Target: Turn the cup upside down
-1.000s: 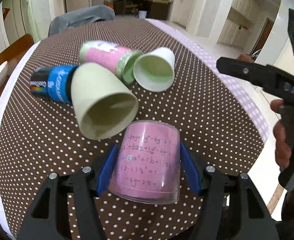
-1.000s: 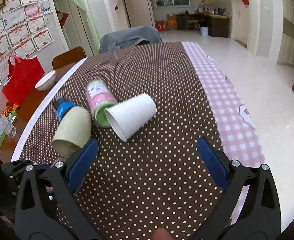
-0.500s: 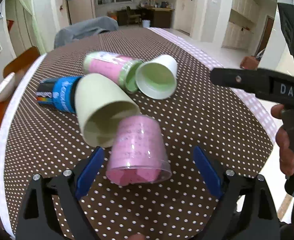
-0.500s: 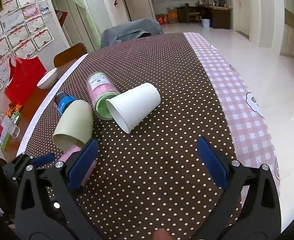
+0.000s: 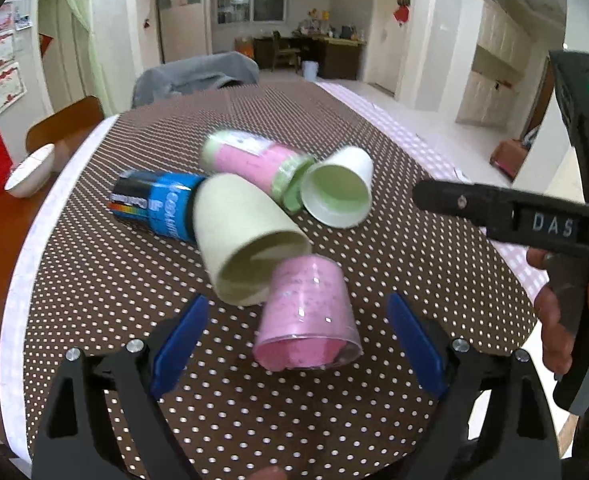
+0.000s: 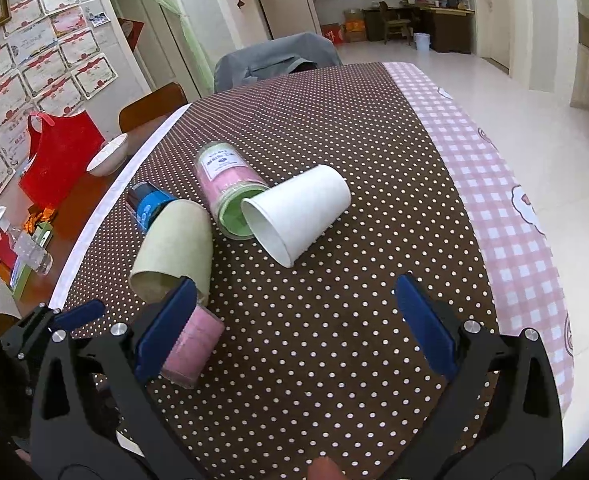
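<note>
On the dotted counter [image 5: 414, 280], pink translucent plastic cup [image 5: 308, 320] stands rim-down, released; left gripper [image 5: 294, 336] fingers spread, right gripper [image 6: 294, 320] spread, idle.

"DAS" on right gripper [image 5: 550, 224]; blue can [image 5: 158, 206] print unreadable

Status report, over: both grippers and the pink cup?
Left gripper open, empty. Right gripper open. Pink cup upside down on the tablecloth, beige cup touching it.
</note>
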